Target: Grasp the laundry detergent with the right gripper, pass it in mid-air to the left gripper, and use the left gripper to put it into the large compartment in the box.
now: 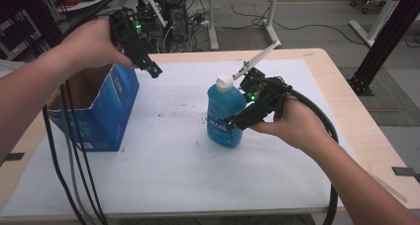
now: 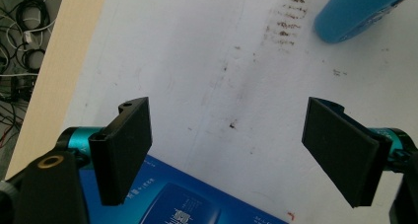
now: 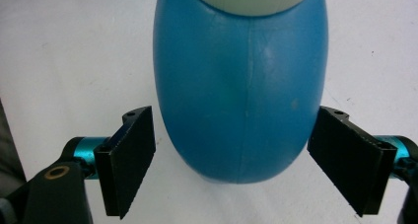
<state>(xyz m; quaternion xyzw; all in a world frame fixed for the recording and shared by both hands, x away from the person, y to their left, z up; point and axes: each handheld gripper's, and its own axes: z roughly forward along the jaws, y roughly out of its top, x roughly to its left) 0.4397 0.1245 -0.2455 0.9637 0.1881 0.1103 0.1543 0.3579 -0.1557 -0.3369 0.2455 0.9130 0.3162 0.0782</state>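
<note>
Blue bottle (image 1: pixel 226 115), white cap (image 1: pixel 224 83) cropped in right gripper view; right gripper (image 3: pixel 236 167) wide, straddling it. Left gripper (image 2: pixel 231 155) wide, empty, above blue box (image 1: pixel 106 108).

A wooden table (image 1: pixel 341 101) under a white sheet (image 1: pixel 168 160) stands on grey floor (image 1: pixel 317 34) strewn with cables (image 1: pixel 247 14).

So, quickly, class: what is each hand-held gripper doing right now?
Left hand-held gripper: open, holding nothing, above the blue box.
Right hand-held gripper: open, jaws on either side of the blue bottle, not gripping it.
</note>
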